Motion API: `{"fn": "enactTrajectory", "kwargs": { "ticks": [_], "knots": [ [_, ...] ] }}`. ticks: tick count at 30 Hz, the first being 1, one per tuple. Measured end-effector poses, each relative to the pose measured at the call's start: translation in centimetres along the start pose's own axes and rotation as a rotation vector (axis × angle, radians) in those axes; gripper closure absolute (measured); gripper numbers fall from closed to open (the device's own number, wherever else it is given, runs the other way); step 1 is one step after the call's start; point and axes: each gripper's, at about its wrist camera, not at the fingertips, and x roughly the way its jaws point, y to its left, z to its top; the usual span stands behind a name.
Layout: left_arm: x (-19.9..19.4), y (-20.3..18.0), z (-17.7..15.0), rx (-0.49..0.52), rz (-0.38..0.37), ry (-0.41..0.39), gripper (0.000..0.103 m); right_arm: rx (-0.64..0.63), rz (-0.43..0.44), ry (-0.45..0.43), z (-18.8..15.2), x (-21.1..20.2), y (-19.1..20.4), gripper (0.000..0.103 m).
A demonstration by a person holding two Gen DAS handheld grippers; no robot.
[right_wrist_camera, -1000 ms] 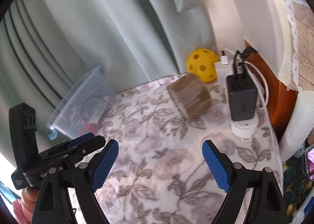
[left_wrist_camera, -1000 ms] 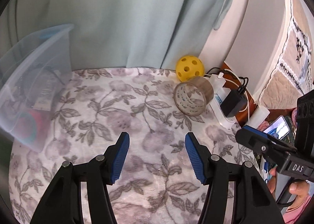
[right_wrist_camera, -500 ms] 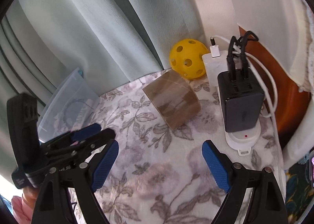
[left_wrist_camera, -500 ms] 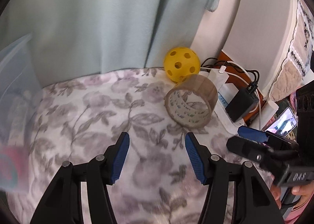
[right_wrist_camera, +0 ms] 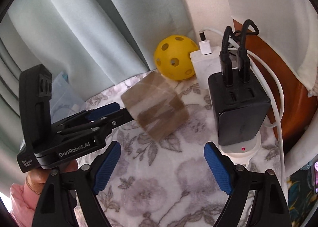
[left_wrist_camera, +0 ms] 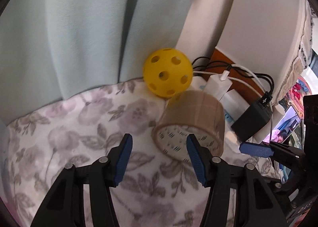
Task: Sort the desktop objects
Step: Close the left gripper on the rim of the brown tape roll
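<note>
Tape roll (left_wrist_camera: 190, 125) lies just ahead of wide-open, empty left hand-held gripper (left_wrist_camera: 158, 154).

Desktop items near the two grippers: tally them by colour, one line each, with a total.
Yellow: 1, the holed ball
Brown: 1, the tape roll
Black: 1, the charger block
White: 2, the small charger and the power strip
Total: 5

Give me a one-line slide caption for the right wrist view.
Left claw reaches the brown tape roll on the floral cloth; open right claw faces it.
</note>
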Motion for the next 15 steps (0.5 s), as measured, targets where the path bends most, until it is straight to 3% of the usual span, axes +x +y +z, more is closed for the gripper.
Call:
{"fn": "enactTrajectory", "kwargs": {
  "ticks": [2, 9, 15],
  "knots": [
    [0.4, -0.2, 0.3, 0.019, -0.011, 0.001, 0.056, 0.006, -0.008, 0.001, 0.1, 0.2, -0.2, 0.015],
    [1.0, -0.3, 0.7, 0.054, 0.011, -0.013, 0.09, 0.004, -0.013, 0.011, 0.2, 1.0, -0.3, 0.015],
    [0.7, -0.2, 0.2, 0.058, 0.037, -0.004, 0.094, 0.011, -0.02, 0.025, 0.1, 1.8, -0.6, 0.015]
  ]
}}
